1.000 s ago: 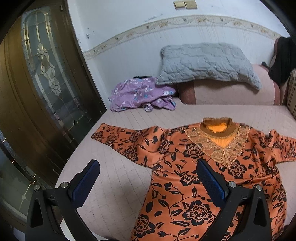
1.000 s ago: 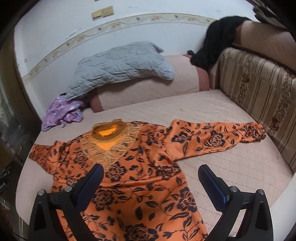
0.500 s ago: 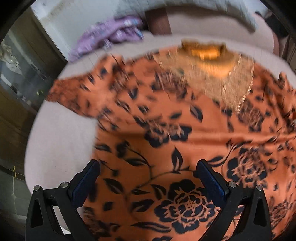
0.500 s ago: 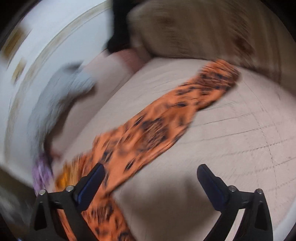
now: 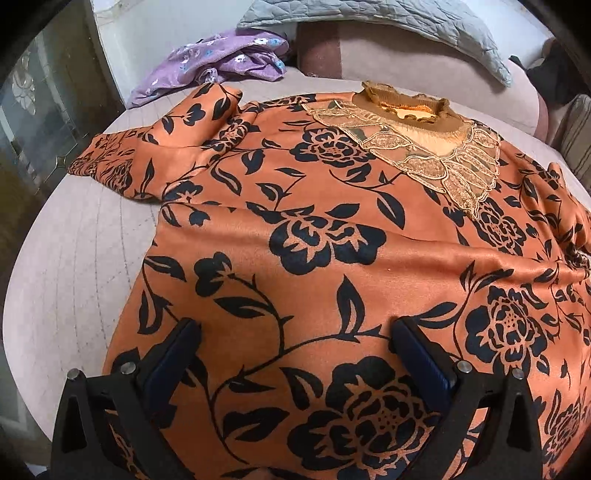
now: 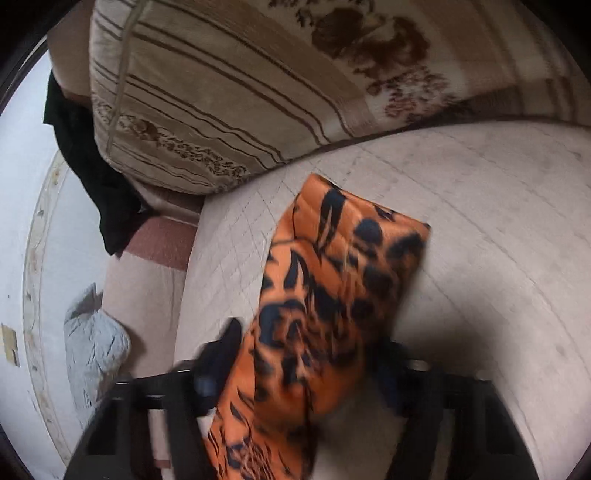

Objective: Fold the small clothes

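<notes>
Bed (image 5: 74, 280), orange blouse (image 5: 295, 229), purple garment (image 5: 218, 59) left-view only

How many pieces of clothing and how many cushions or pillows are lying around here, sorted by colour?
Orange floral top: 1
Purple flowered garment: 1
Black garment: 1
Grey quilted pillow: 1
Striped beige cushion: 1
Total: 5

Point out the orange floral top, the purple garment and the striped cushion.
orange floral top (image 5: 325, 236): left wrist view, chest panel.
purple garment (image 5: 218, 62): left wrist view, middle of the heap.
striped cushion (image 6: 258, 92): right wrist view, striped face.
</notes>
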`<state>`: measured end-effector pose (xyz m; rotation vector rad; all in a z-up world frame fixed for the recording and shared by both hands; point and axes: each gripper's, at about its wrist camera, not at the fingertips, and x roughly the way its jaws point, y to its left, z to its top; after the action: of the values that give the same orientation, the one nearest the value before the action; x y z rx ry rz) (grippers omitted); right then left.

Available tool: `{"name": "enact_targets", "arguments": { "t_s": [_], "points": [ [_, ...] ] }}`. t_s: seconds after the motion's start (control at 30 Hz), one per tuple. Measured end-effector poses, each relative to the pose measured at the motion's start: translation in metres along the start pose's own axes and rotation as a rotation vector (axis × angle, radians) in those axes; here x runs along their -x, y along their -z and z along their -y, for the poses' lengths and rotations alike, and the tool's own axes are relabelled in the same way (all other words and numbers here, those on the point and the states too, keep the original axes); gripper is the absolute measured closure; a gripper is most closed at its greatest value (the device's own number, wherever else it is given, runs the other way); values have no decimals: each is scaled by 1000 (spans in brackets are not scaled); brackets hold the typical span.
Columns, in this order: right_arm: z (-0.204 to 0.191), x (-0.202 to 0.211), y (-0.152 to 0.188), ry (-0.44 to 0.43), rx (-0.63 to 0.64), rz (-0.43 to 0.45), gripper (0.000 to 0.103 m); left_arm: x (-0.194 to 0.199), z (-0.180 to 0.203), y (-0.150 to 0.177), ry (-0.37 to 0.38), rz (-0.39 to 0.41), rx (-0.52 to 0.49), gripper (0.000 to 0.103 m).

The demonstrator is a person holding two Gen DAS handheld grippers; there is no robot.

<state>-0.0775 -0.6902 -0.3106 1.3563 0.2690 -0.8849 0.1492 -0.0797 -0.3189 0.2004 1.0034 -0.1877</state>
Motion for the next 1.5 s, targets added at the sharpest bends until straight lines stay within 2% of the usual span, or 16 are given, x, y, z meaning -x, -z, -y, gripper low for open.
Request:
{"name": "enact_targets", "arguments": {
  "t_s": [0.03, 0.13, 0.23, 0.4, 0.67, 0.77, 0.9, 1.0, 1.03, 1.07, 1.13, 1.27, 1.33, 1.4, 1.47, 1.5],
  "points": [
    [-1, -9, -3, 12, 9, -29, 81, -1, -1, -1, 2, -3, -3, 0],
    [-10, -11, -4, 15, 55, -45, 93, 0, -1, -6, 14, -18, -29, 0],
    [-46, 13, 4, -53, 172, -25, 94, 0, -3, -17, 12, -11, -96, 0],
    [-133, 65, 60, -218, 379, -51, 94, 34, -22, -26, -23, 221, -96, 0],
    [-255, 84, 244, -468, 594, -265, 94, 30, -99, -34, 34, 201, 211, 0],
    [-278, 64, 325, -505, 621, -374, 94, 38, -114, -40, -44, 286, 270, 0],
    [-284, 41, 424, -507, 618, -499, 93, 41, -125, -45, -100, 322, 299, 0],
    [-281, 27, 485, -488, 648, -614, 82, 41, -133, -47, -132, 336, 329, 0],
    [-281, 21, 502, -493, 649, -670, 60, 41, -135, -48, -143, 341, 337, 0],
    [-280, 16, 513, -503, 642, -714, 19, 42, -137, -48, -156, 350, 348, 0],
    [-278, 16, 519, -549, 602, -763, 4, 45, -138, -47, -167, 367, 359, 0],
    [-275, 36, 506, -609, 732, -761, 4, 44, -129, -49, -159, 386, 316, 0],
    [-259, 51, 479, -593, 810, -706, 5, 45, -119, -50, -144, 397, 279, 0],
    [-238, 65, 453, -528, 874, -647, 11, 45, -109, -51, -122, 408, 238, 0],
    [-219, 71, 423, -440, 956, -581, 37, 47, -96, -51, -91, 430, 185, 0],
    [-212, 72, 412, -393, 987, -549, 41, 47, -89, -50, -69, 442, 155, 0]
  ]
}}
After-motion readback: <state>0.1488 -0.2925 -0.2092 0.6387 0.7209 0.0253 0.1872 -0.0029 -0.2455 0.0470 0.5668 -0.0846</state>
